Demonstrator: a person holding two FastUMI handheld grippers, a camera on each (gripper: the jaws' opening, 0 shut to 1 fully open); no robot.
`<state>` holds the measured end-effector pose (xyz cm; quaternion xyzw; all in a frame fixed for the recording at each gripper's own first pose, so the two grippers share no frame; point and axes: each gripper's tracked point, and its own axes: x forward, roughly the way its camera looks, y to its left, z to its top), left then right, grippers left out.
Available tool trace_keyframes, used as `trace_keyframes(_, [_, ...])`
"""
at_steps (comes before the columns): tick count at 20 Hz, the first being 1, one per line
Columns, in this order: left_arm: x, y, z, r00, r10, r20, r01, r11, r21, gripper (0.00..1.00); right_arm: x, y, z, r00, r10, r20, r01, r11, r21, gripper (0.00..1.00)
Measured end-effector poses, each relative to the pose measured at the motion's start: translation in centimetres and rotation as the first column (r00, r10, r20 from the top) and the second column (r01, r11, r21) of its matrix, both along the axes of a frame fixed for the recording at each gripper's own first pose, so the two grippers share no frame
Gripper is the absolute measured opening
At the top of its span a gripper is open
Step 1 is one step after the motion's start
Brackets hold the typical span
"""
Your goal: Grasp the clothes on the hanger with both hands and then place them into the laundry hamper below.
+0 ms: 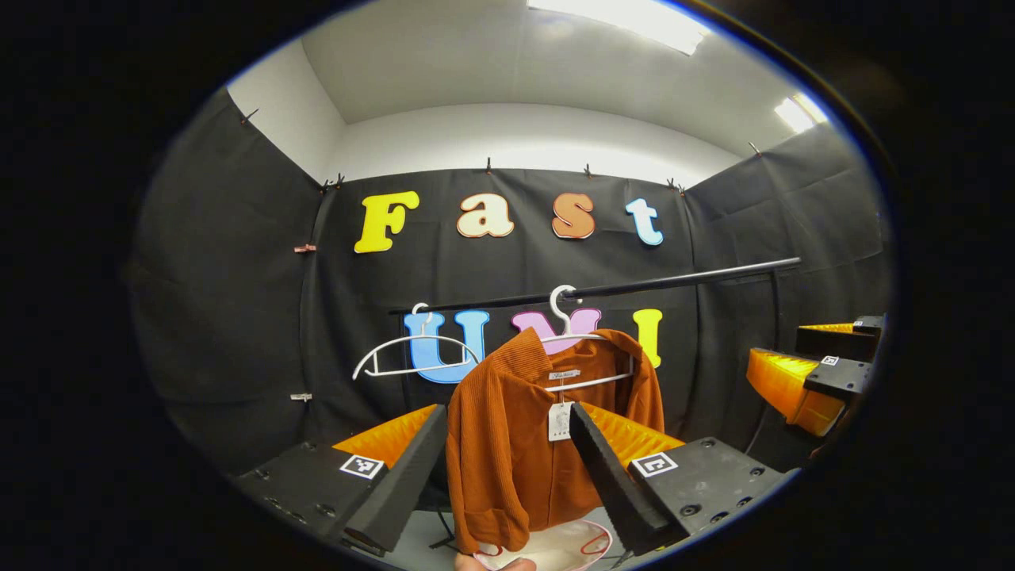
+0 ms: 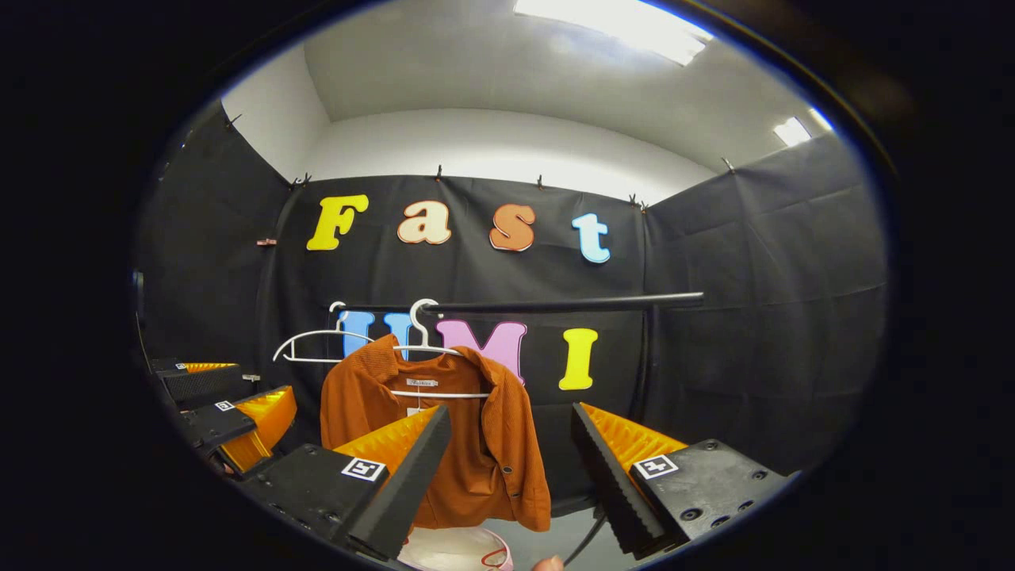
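Hanging from a white hanger on the rail, the orange shirt sits above the white hamper — contents unclear; left gripper and right gripper gape wide, apart from it.

One orange jacket hangs on the black rail. Two white hangers are hooked over that rail: one bare hanger and one jacket hanger. One white hamper sits below the rail. Two grippers face the rail: left gripper, right gripper.
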<state>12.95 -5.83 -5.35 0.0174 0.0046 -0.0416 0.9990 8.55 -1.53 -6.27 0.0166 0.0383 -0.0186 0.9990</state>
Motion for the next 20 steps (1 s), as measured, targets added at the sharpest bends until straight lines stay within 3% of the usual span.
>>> trace_keyframes(12, [15.9,-4.3,-8.5,0.996,0.085,-0.023,-0.083,0.994,0.076,0.97,10.3,-0.6,-8.1,0.996,0.06,-0.064,-0.061,0.998,-0.017,0.97])
trace_keyframes(16, [19.5,-4.5,-11.2,0.991,0.127,-0.042,-0.122,0.988,0.096,0.99,13.7,0.1,-10.1,0.993,0.093,-0.073,-0.092,0.996,0.007,0.98])
trace_keyframes(20, [21.4,-3.5,-11.3,0.985,0.173,-0.024,-0.17,0.98,0.099,0.93,17.2,1.4,-11.9,0.99,0.129,-0.057,-0.128,0.991,0.027,0.98])
